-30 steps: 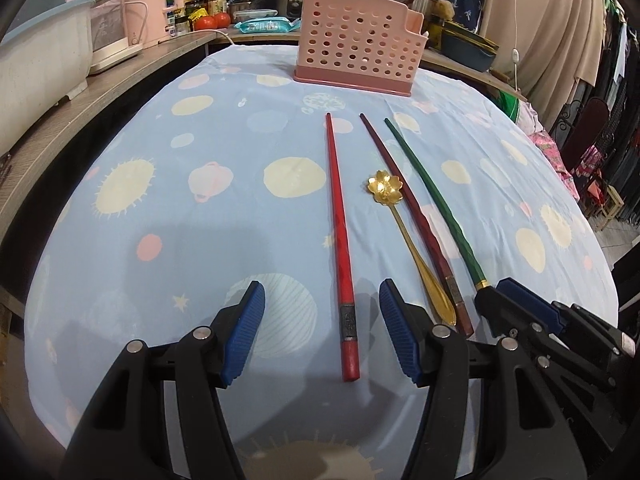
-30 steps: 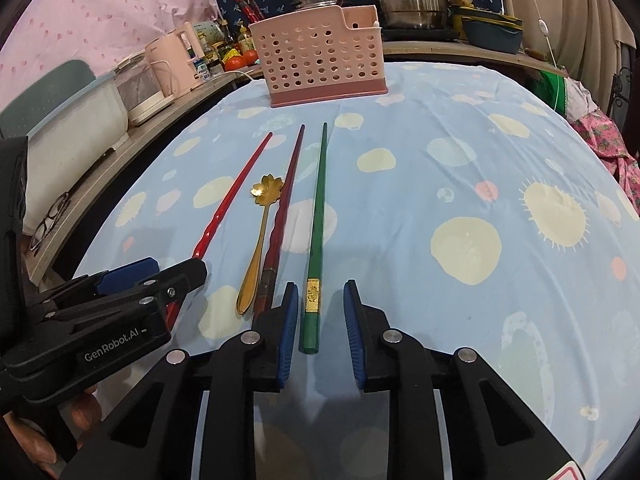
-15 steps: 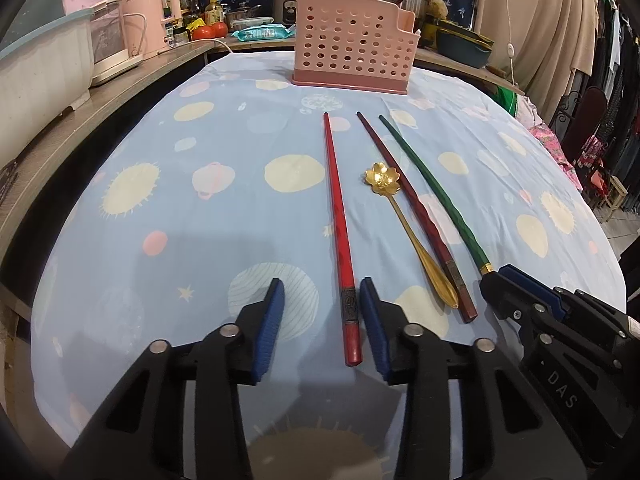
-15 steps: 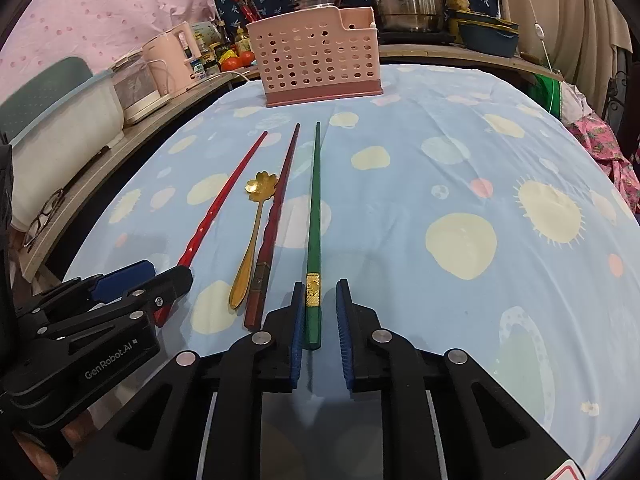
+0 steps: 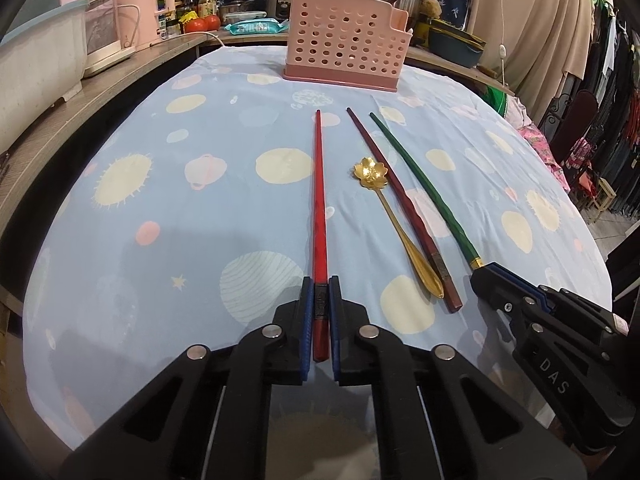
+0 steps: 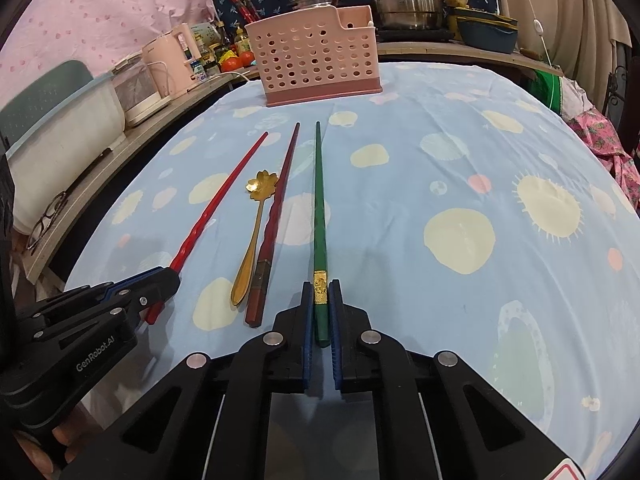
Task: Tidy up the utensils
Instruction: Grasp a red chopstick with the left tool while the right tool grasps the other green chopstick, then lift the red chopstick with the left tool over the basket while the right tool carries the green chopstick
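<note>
Both jaw pairs narrow from wide open onto chopstick ends.
Left gripper [image 5: 320, 312] clamps red chopstick [image 5: 319, 208], right gripper [image 6: 321, 312] clamps green chopstick [image 6: 319, 208]; both sticks flat on table, lift to pink caddy [image 6: 316, 60] likely next.

The left tongs [image 5: 320, 300] clamp the near end of the red chopstick [image 5: 319, 200]; beside it on the table [image 5: 160, 240] lie a gold spoon [image 5: 394, 224], a maroon chopstick [image 5: 400, 200] and a green chopstick [image 5: 424, 188]; a pink basket [image 5: 344, 40] stands beyond.

Three chopsticks [image 5: 319, 208], one spoon [image 5: 394, 227], one basket [image 5: 346, 54].
</note>
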